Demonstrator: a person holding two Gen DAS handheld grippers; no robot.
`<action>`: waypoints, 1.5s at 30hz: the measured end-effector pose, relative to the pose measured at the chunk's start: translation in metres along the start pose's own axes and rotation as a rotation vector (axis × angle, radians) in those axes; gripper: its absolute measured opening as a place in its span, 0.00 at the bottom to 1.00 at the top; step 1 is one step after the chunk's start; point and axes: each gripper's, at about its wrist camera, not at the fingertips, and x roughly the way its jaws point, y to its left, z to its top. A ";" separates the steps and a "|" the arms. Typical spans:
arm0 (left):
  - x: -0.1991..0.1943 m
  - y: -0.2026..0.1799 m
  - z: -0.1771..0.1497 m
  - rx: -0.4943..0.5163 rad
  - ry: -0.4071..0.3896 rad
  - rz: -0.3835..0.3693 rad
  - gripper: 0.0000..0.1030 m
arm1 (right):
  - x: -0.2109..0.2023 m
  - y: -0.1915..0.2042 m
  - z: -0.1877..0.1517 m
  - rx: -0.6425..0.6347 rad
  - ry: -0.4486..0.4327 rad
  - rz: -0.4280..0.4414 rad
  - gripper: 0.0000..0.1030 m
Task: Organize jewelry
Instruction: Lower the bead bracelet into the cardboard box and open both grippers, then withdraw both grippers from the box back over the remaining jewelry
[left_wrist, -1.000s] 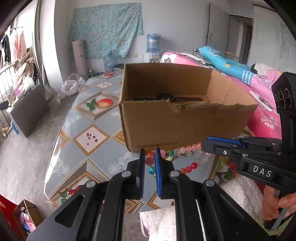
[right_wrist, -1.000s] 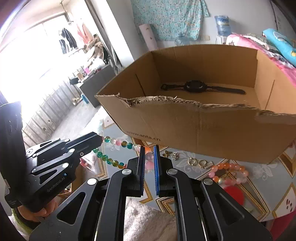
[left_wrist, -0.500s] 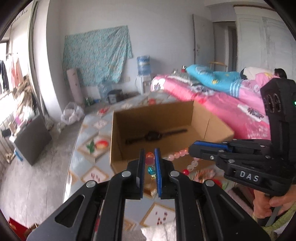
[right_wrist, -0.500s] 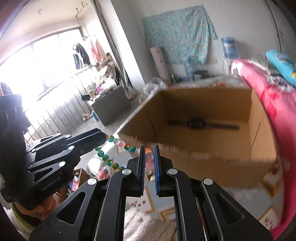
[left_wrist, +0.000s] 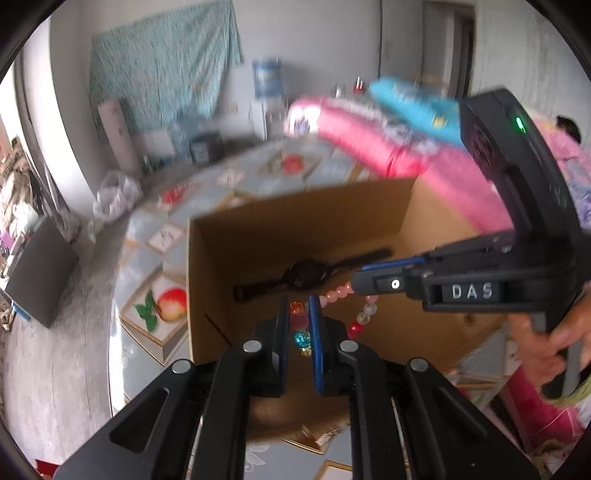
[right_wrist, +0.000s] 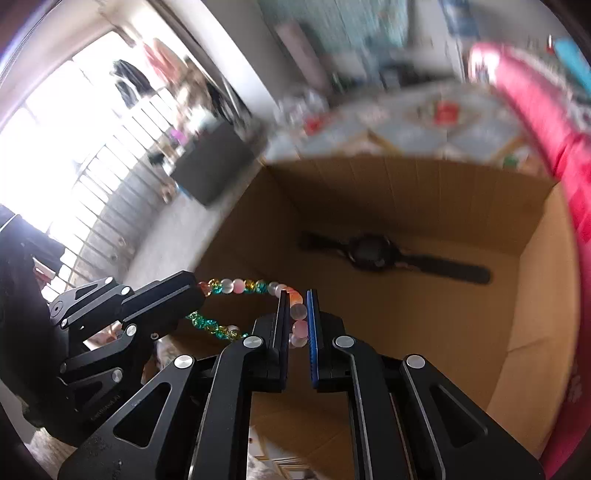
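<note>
Bead necklace (right_wrist: 255, 286) now above box (right_wrist: 532, 295).

Bead necklace (right_wrist: 255, 286): no longer on the table in front of the box — it is now hung over the open cardboard box (left_wrist: 229, 236), above the black watch (right_wrist: 373, 253).
Left gripper (left_wrist: 299, 321): raised and carried over the box.
Right gripper (right_wrist: 297, 314): likewise brought over the box — the interior is seen from above.
</note>
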 end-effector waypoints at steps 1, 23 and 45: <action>0.014 0.002 0.000 0.007 0.031 0.011 0.09 | 0.010 -0.005 0.005 0.013 0.034 -0.006 0.07; -0.007 0.009 -0.004 -0.060 -0.032 0.036 0.51 | -0.021 0.000 -0.023 0.036 -0.108 0.087 0.32; -0.039 0.005 -0.141 -0.230 -0.015 0.084 0.76 | -0.044 0.058 -0.155 -0.239 -0.233 -0.141 0.86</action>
